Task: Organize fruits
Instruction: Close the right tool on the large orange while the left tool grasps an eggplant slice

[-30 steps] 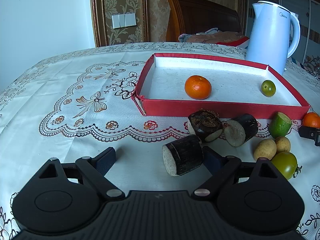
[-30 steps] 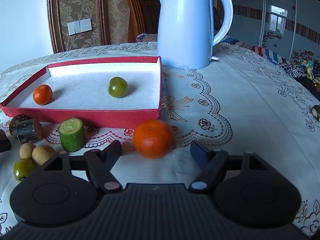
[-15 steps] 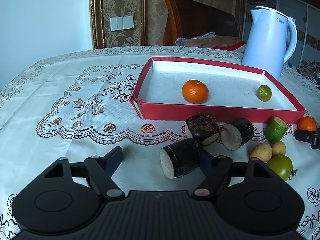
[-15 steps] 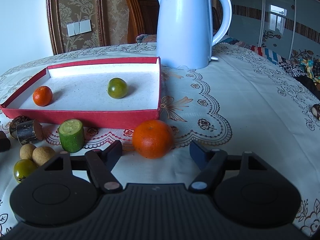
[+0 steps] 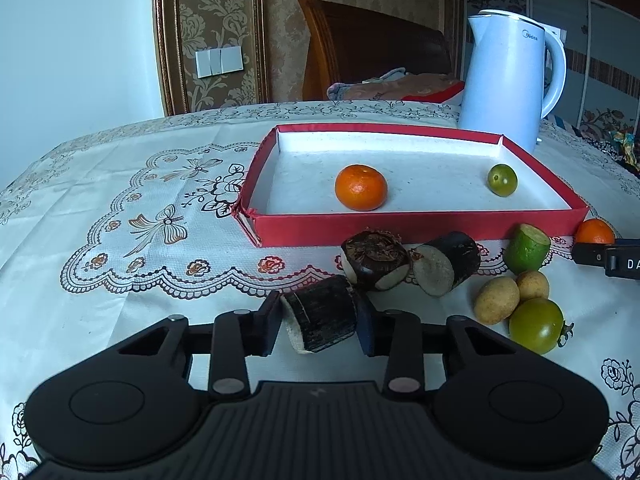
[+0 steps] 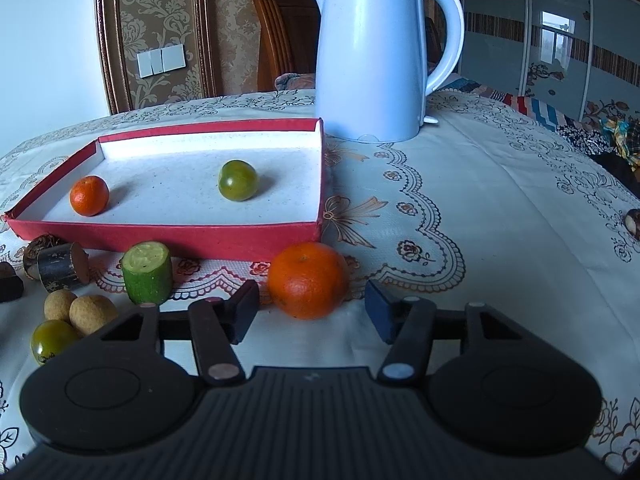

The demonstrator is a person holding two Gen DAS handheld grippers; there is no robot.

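My left gripper is shut on a dark sugarcane piece on the tablecloth. Two more dark pieces lie just beyond it. The red tray holds an orange and a small green fruit. My right gripper is open, its fingers either side of a loose orange in front of the tray. A green cucumber piece, two longans and a green tomato lie to its left.
A white electric kettle stands behind the tray's right corner. A wooden chair with cloth on it stands beyond the table. A small dark fruit lies near the table's far right edge.
My left gripper's fingers have closed from wide open onto the sugarcane piece. My right gripper has barely moved and stays open around the orange.
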